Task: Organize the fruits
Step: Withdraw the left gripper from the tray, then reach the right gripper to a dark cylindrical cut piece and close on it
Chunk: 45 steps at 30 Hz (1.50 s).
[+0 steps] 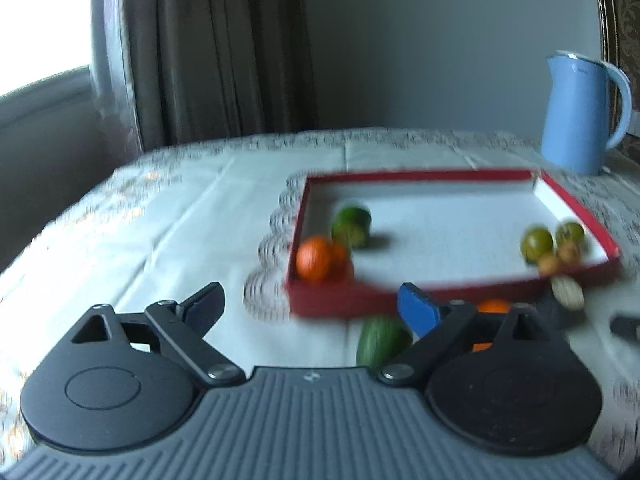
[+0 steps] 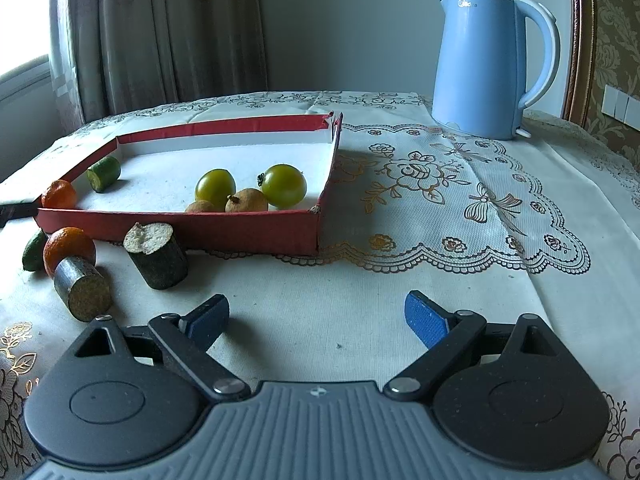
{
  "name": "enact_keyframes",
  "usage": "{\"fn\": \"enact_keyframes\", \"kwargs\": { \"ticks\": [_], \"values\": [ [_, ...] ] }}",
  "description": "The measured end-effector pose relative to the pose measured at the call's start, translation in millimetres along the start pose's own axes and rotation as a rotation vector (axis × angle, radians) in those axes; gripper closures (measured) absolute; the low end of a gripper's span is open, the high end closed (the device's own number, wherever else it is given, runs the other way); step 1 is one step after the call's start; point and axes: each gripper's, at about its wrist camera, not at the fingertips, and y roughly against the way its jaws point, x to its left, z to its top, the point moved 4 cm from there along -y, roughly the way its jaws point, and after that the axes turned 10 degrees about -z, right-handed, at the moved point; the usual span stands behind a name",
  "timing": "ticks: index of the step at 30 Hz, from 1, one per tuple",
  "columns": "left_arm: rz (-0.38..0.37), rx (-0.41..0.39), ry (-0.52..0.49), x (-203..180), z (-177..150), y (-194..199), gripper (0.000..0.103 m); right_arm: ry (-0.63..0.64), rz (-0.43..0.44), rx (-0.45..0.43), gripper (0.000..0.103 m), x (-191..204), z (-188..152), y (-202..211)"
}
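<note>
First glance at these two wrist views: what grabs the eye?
The red tray at table centre, holding two green tomatoes, and the tall blue kettle behind it to the right. Before the tray lie two cut sugarcane pieces and an orange.

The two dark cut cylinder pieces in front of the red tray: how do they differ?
The nearer piece lies on its side, its flat, even cut face toward the camera, touching an orange. The farther piece stands tilted beside the red tray, its pale cut face ragged and turned upward. Both have dark skin and sit outside the tray.
</note>
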Motion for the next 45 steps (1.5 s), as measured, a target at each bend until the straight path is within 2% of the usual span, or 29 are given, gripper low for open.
{"fn": "enact_keyframes", "kwargs": {
  "ticks": [5,9,17,20,25,29,34,36,38,44,45],
  "values": [
    [-0.008,0.029,0.037,11,-21,9,0.010,0.004,-0.003,0.001,0.008,1,0,0],
    [-0.013,0.037,0.076,18,-25,7,0.003,0.008,-0.005,0.001,0.008,2,0,-1],
    [-0.092,0.062,0.106,28,-35,4,0.000,0.017,-0.013,-0.001,0.008,3,0,0],
    [-0.109,0.068,0.095,26,-36,3,0.000,0.034,-0.042,-0.031,0.008,6,0,5],
    [-0.092,0.066,0.086,25,-37,5,0.000,-0.001,0.051,-0.051,0.008,21,0,14],
    [-0.093,0.070,0.088,26,-37,4,0.000,-0.008,0.036,-0.106,0.008,34,8,22],
    [-0.101,0.074,0.113,30,-37,3,0.000,-0.026,0.100,-0.098,0.008,48,16,20],
    [-0.109,0.076,0.116,30,-37,2,0.000,-0.022,0.119,-0.095,0.014,55,17,20],
    [-0.110,0.076,0.119,30,-37,2,0.000,-0.014,0.115,-0.091,0.024,63,19,17],
    [-0.118,0.079,0.131,31,-38,2,0.000,0.013,0.142,-0.042,0.046,83,21,4],
    [-0.119,0.079,0.131,31,-38,2,0.000,0.019,0.140,-0.041,0.047,86,21,2]
  ]
}}
